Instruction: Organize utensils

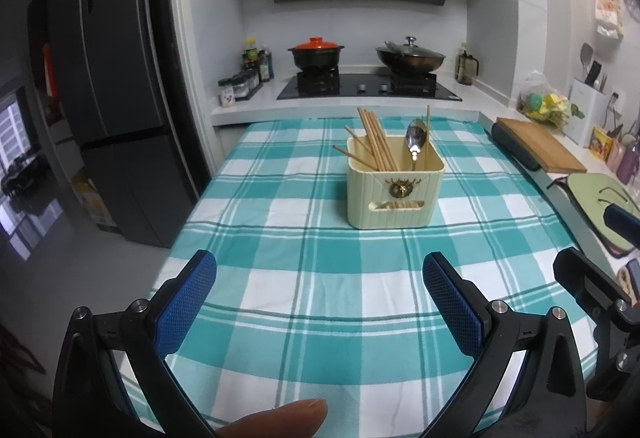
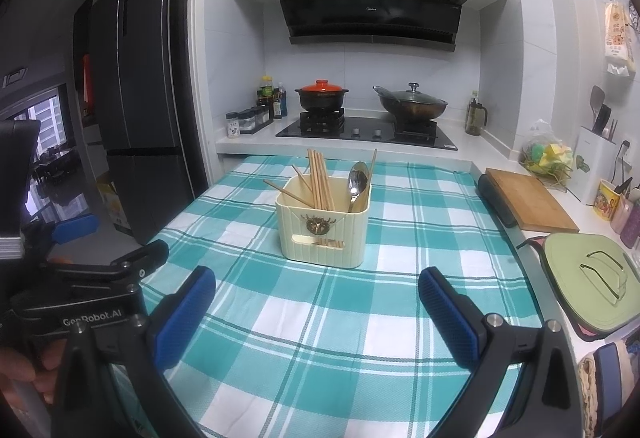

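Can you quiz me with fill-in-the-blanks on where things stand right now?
1. The chopsticks and spoon stand in the cream ____.
2. Both the left gripper and right gripper are ____.
3. The holder sits on a ____ checked tablecloth.
4. The pot on the stove has an ____ lid.

Missing words: holder; open; teal-and-white; orange

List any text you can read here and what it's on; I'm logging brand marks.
"GenRobot.AI": on the left tool's black body, right wrist view.
Range hood: a small logo, too blurred to read.
Fridge stickers: too small to read.
Hanging packet on the wall: print unreadable.
Yellow cup: picture only, no legible words.
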